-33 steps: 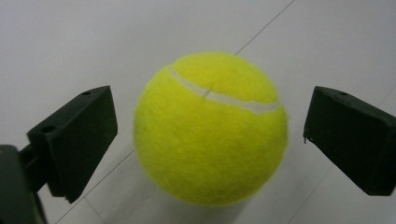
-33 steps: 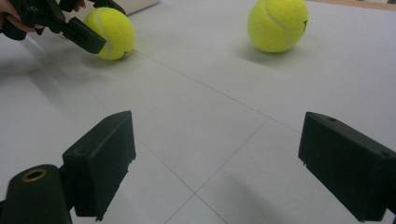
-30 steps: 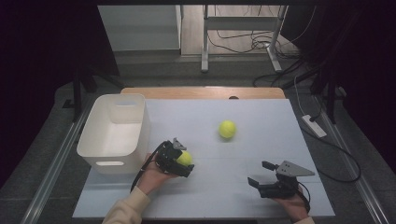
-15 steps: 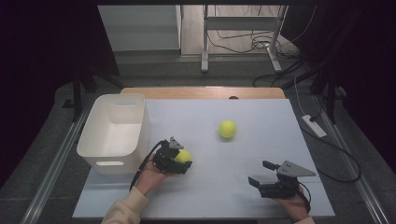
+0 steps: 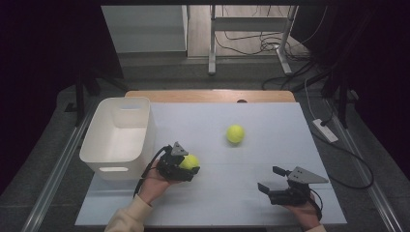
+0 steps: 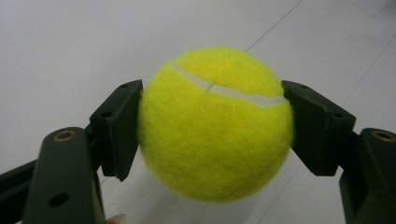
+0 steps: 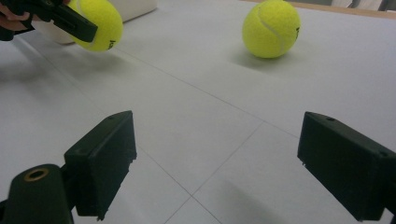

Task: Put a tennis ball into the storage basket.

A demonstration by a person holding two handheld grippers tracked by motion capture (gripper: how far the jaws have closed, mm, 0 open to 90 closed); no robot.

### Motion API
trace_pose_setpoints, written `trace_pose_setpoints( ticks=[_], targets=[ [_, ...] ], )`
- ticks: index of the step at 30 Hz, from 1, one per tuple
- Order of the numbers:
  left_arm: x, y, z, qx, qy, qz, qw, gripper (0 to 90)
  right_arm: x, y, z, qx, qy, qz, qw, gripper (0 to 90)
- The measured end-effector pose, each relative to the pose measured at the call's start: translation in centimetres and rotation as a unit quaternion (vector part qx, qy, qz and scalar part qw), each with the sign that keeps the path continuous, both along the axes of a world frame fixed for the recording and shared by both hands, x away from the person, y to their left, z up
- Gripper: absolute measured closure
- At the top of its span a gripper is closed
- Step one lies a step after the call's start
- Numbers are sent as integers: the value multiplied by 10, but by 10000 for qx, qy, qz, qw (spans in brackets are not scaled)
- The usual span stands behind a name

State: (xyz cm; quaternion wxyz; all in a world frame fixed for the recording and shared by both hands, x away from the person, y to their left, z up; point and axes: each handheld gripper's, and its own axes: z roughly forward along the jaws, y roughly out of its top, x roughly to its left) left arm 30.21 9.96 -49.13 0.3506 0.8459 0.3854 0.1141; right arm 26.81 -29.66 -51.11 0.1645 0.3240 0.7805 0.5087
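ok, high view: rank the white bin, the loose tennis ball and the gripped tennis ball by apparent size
1. White bin, by far the largest.
2. Loose tennis ball and gripped tennis ball: these look about alike. The gripped one is partly covered by the left gripper, shut on it, so I won't rank them.

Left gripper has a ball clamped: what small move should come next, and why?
Probably lift it and carry it toward the white bin: the left gripper is shut on the tennis ball, both fingers pressing its sides, the bin just beside it.
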Motion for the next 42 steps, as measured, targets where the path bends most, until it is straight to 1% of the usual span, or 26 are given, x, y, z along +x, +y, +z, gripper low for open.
trace_pose_setpoints(
  ticks=[3,9,13,14,16,17,19,22,23,24,26,31,36,42],
  targets=[
    [-2,2,3,-56,-67,-11,10000,267,0,0,0,0,-5,-9,10000,119],
    [-5,7,10,-343,-72,-73,9994,268,0,0,0,-5,-5,3,10000,119],
    [-9,7,15,-389,-195,-114,9990,268,0,0,0,-11,-10,-4,10000,119],
    [-9,7,15,-389,-195,-114,9990,268,0,0,0,-11,-10,-4,10000,119],
    [-11,8,18,-449,-305,-97,9985,268,0,0,0,-15,-8,-10,10000,119],
    [-11,8,18,-449,-305,-97,9985,267,0,0,0,-15,-8,-10,10000,119],
    [-12,10,20,-556,-396,-113,9976,267,0,0,-1,-9,-13,-1,10000,119],
    [-14,12,23,-632,-478,-103,9968,267,0,0,0,-3,-30,-1,10000,119],
    [-14,12,23,-632,-478,-103,9968,267,0,0,0,-3,-30,-1,10000,119],
    [-15,13,26,-727,-555,-108,9958,267,0,0,0,-4,-36,-1,10000,119],
    [-16,14,27,-764,-583,-99,9953,267,0,0,0,-2,-34,-4,10000,119],
    [-19,17,32,-851,-767,-52,9934,268,0,0,0,-7,-37,-5,10000,119],
    [-22,20,37,-1004,-894,-46,9909,267,0,0,0,-15,-42,-4,10000,119],
    [-26,21,43,-1081,-1037,-28,9887,267,0,0,-1,-15,-40,-8,10000,119]
  ],
)
